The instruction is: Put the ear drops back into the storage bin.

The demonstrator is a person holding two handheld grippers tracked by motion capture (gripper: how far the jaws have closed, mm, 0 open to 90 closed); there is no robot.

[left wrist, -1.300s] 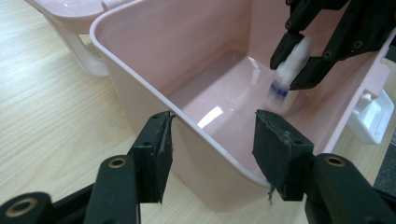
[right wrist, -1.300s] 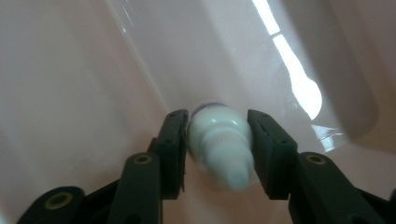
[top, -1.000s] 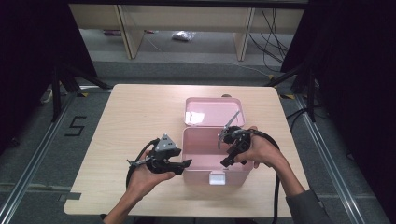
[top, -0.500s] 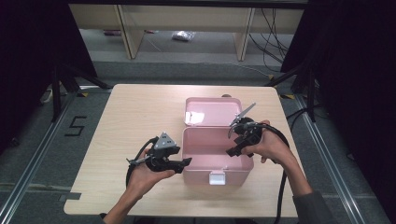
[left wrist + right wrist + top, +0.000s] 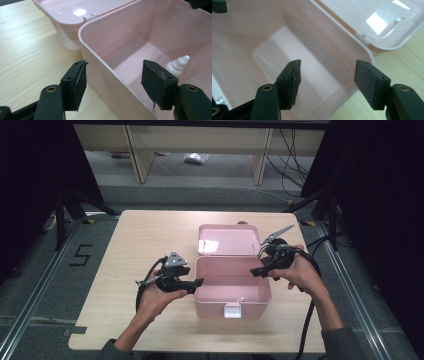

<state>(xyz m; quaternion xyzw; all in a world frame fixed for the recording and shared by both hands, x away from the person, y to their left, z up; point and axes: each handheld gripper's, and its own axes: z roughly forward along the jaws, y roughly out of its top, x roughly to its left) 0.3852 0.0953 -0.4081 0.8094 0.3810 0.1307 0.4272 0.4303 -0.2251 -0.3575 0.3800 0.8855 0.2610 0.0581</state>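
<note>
Pink box [image 5: 232,292], lid open, table centre. Your left gripper [image 5: 192,283], at its 9 o'clock, levelled, jaws spread astride the left wall. Your right gripper [image 5: 256,271], at 3 o'clock, released, straddling the right rim.

A pale pink, glossy plastic box [image 5: 232,287] with rounded corners and a white front latch sits open on the light wooden table [image 5: 130,240], lid [image 5: 229,240] folded back flat behind it; a small white dropper bottle [image 5: 178,64] lies inside.
</note>
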